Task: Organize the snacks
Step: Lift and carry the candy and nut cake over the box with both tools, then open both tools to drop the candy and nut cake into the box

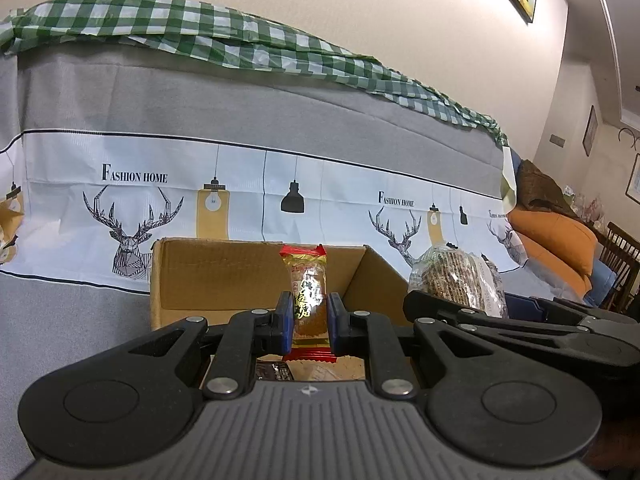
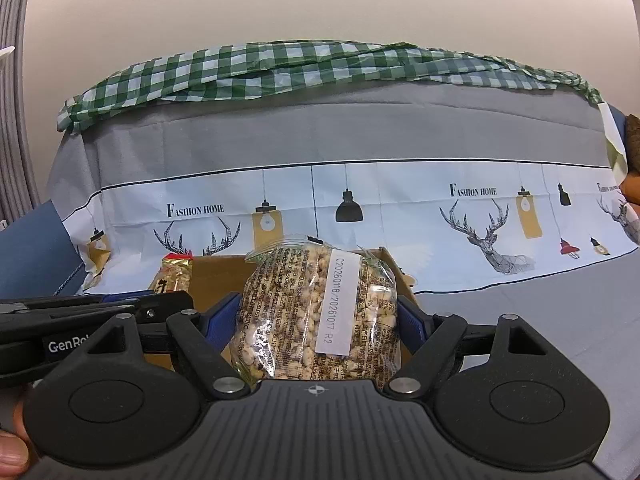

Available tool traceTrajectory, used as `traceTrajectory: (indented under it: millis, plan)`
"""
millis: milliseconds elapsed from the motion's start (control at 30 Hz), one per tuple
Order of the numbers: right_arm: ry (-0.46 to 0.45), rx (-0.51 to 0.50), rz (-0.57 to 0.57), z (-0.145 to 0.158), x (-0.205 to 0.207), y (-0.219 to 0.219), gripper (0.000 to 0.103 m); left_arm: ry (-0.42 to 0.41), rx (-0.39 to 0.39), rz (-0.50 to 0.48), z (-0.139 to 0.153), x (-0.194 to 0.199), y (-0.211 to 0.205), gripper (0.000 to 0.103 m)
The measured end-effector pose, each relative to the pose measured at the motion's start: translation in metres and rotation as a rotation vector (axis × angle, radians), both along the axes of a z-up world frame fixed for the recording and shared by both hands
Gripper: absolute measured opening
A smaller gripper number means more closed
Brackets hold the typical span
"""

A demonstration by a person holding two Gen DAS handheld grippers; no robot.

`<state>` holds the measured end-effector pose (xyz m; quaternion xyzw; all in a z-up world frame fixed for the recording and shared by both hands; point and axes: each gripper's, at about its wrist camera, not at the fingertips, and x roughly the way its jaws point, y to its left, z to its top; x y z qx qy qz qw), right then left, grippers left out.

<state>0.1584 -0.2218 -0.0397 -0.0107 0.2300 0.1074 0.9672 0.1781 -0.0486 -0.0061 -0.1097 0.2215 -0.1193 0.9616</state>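
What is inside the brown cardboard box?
Looking down past the left hand-held gripper, which holds a small red and gold snack, the cardboard box has a dark packet and a pale wrapper on its floor. The gripper hides the rest.

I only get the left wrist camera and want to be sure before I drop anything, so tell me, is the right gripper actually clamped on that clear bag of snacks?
Observer: Yes. In the right wrist view the right gripper has its blue pads pressed against both sides of the clear bag.
Operator: Any marking on the bag?
Observer: A white label with a printed code runs down its front.
Operator: Is it over the box?
Observer: The cardboard box shows just behind the bag; whether the bag is over the opening, I cannot tell.
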Motion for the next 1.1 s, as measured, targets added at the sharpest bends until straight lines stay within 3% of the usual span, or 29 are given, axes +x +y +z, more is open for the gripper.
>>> traceTrajectory:
  millis: [400,700,1100]
  plan:
    - [0.001,0.004,0.014,0.0,0.001,-0.003,0.081,0.018,-0.033,0.001,0.0,0.004,0.005,0.018]
    - [0.014,0.0,0.008,-0.003,0.004,0.0,0.087,0.038,-0.06,0.023,-0.003,0.009,0.01,0.019]
    - [0.023,0.046,0.017,-0.004,0.001,0.017,0.087,0.038,0.015,0.077,-0.005,-0.008,0.031,0.019]
